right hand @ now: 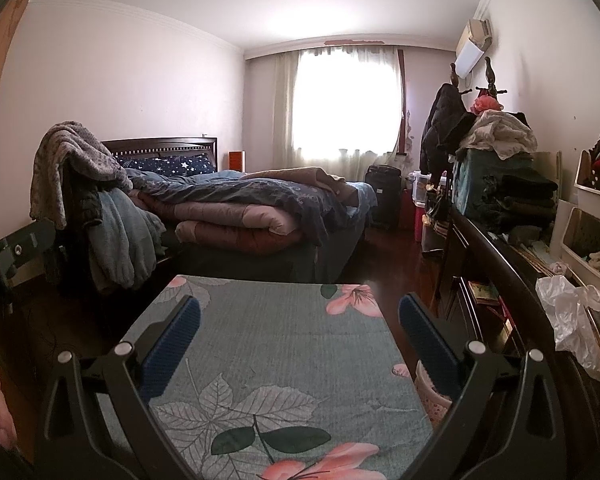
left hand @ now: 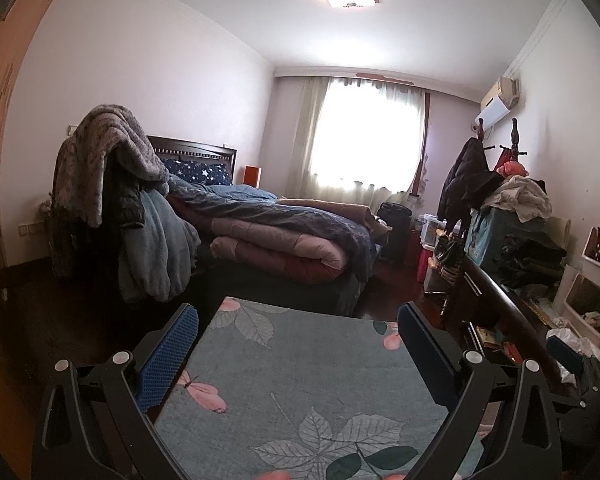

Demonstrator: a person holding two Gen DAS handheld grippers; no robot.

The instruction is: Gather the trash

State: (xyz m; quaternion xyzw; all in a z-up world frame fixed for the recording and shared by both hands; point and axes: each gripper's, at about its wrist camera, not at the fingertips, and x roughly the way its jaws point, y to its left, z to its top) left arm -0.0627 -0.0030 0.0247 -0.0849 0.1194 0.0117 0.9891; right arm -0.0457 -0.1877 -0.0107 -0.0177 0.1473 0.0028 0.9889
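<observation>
Hovering spread-jawed and empty over the floral cloth (right hand: 284, 344), both grippers sit left of the crumpled plastic bag (right hand: 572, 312).

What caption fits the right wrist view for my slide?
Open right gripper above a floral tablecloth, facing an unmade bed, with a crumpled white plastic bag on the dark sideboard beside it.

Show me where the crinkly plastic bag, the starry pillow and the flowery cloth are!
plastic bag (right hand: 568, 312), right wrist view, on its crumpled white middle.
starry pillow (left hand: 200, 172), left wrist view, on its blue front by the headboard.
flowery cloth (right hand: 284, 340), right wrist view, on a bare teal patch between both jaws.
</observation>
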